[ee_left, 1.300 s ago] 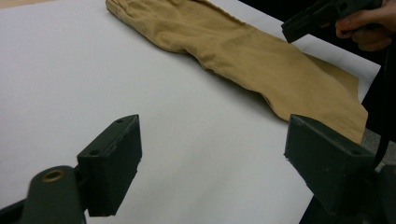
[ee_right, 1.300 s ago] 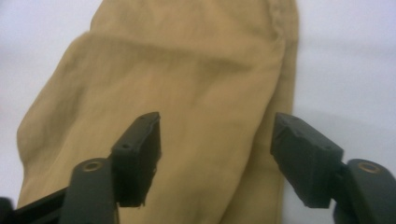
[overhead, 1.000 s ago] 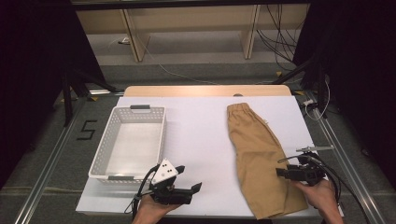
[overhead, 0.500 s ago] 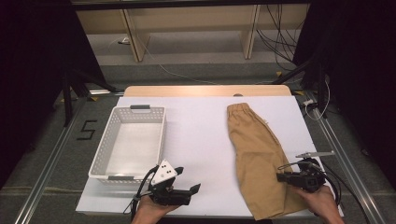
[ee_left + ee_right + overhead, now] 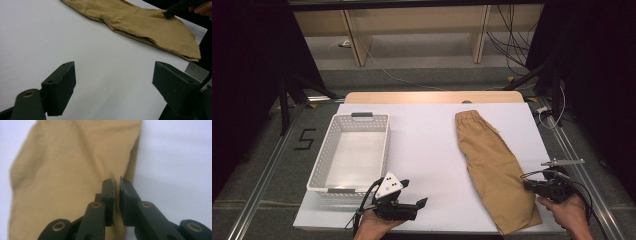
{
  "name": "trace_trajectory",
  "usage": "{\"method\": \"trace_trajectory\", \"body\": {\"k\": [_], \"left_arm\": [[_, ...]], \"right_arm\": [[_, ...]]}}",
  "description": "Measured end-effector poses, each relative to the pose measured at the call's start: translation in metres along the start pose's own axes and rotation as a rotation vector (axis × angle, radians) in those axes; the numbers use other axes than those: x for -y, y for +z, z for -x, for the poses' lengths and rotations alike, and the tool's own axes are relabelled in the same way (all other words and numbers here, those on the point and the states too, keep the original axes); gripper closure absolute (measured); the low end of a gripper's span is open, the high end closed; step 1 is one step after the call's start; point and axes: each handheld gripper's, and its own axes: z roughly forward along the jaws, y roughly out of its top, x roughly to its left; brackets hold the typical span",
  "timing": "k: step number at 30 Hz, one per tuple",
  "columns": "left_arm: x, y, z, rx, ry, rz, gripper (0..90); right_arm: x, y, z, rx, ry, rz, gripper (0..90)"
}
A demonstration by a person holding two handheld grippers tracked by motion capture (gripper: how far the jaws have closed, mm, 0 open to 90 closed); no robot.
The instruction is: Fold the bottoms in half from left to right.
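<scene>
Pinching the tan trousers' (image 5: 70, 170) edge, right hand-held gripper (image 5: 117, 185), jaws just closing; left hand-held gripper (image 5: 113, 82) spread.

— Where are those tan trousers (image 5: 493, 167)?
— Flat on the white table (image 5: 427, 135), right gripper (image 5: 532, 185) at their edge. The left gripper (image 5: 419, 204) hangs near the white basket (image 5: 352, 150).

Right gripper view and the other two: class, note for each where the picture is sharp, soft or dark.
Right gripper view: the jaws look sharp, the tan trousers soft. Left gripper view: jaws slightly soft, trousers crisper. High view: white table evenly lit, surroundings dark.
</scene>
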Motion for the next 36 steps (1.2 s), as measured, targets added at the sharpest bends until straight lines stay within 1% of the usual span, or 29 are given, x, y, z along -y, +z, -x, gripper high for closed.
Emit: {"method": "trace_trajectory", "body": {"k": [1, 2, 3, 5, 6, 9, 11, 17, 19, 21, 23, 25, 27, 29, 31, 32, 33, 34, 36], "left_arm": [[0.000, 0.000, 0.000, -0.001, 0.001, 0.000, 18.9], [0.000, 0.000, -0.001, -0.001, -0.004, 0.001, 18.9], [0.000, 0.000, -0.001, -0.002, -0.003, 0.001, 18.9], [0.000, 0.000, -0.001, -0.003, -0.002, 0.001, 18.9], [0.000, 0.000, -0.001, -0.002, -0.003, 0.001, 18.9], [0.001, 0.000, 0.000, -0.003, 0.004, -0.002, 18.9], [0.000, 0.000, 0.000, -0.003, 0.006, -0.002, 18.9], [0.001, 0.002, -0.001, -0.006, 0.003, -0.008, 18.9], [0.002, 0.002, 0.000, -0.007, 0.001, -0.012, 19.0], [0.002, 0.003, 0.000, -0.008, 0.004, -0.014, 19.0], [0.002, 0.003, 0.000, -0.007, 0.003, -0.013, 19.0], [0.002, 0.004, 0.000, -0.009, 0.006, -0.016, 19.0], [0.002, 0.004, 0.000, -0.009, 0.007, -0.017, 19.0], [0.002, 0.004, 0.000, -0.009, 0.006, -0.020, 19.1], [0.002, 0.004, 0.001, -0.010, 0.008, -0.021, 19.1], [0.002, 0.005, 0.000, -0.011, 0.007, -0.020, 19.1], [0.002, 0.005, 0.000, -0.011, 0.006, -0.019, 19.1], [0.003, 0.005, 0.000, -0.013, 0.007, -0.023, 19.1], [0.003, 0.004, 0.001, -0.013, 0.008, -0.022, 19.1]], "right_arm": [[0.000, 0.001, 0.001, 0.008, -0.003, -0.001, 83.0], [0.001, 0.000, 0.003, -0.003, 0.012, 0.002, 83.7], [0.001, -0.002, 0.005, -0.047, 0.023, 0.017, 85.1], [0.001, -0.005, 0.005, -0.104, 0.035, 0.032, 85.7], [0.001, -0.005, 0.004, -0.125, 0.034, 0.030, 85.4], [0.001, -0.008, -0.002, -0.125, 0.019, 0.035, 85.3], [0.001, -0.013, -0.006, -0.120, 0.007, 0.052, 87.8], [-0.001, -0.028, -0.016, -0.114, -0.020, 0.106, 89.7], [-0.002, -0.031, -0.019, -0.105, -0.018, 0.128, 89.7], [-0.003, -0.031, -0.021, -0.086, -0.024, 0.128, 89.7], [-0.003, -0.027, -0.021, -0.041, -0.028, 0.108, 89.2], [-0.001, -0.018, -0.016, -0.040, -0.017, 0.080, 89.0], [0.001, -0.003, -0.011, -0.016, -0.018, 0.030, 89.0], [0.003, 0.010, -0.007, -0.018, -0.016, -0.027, 89.0], [0.003, 0.015, -0.008, -0.034, -0.024, -0.045, 88.7], [0.002, 0.015, -0.010, -0.035, -0.032, -0.042, 88.3], [0.002, 0.013, -0.013, -0.035, -0.033, -0.037, 86.0], [0.001, 0.011, -0.013, -0.037, -0.038, -0.031, 82.4], [0.002, 0.004, -0.015, -0.042, -0.029, -0.011, 75.5]]}}
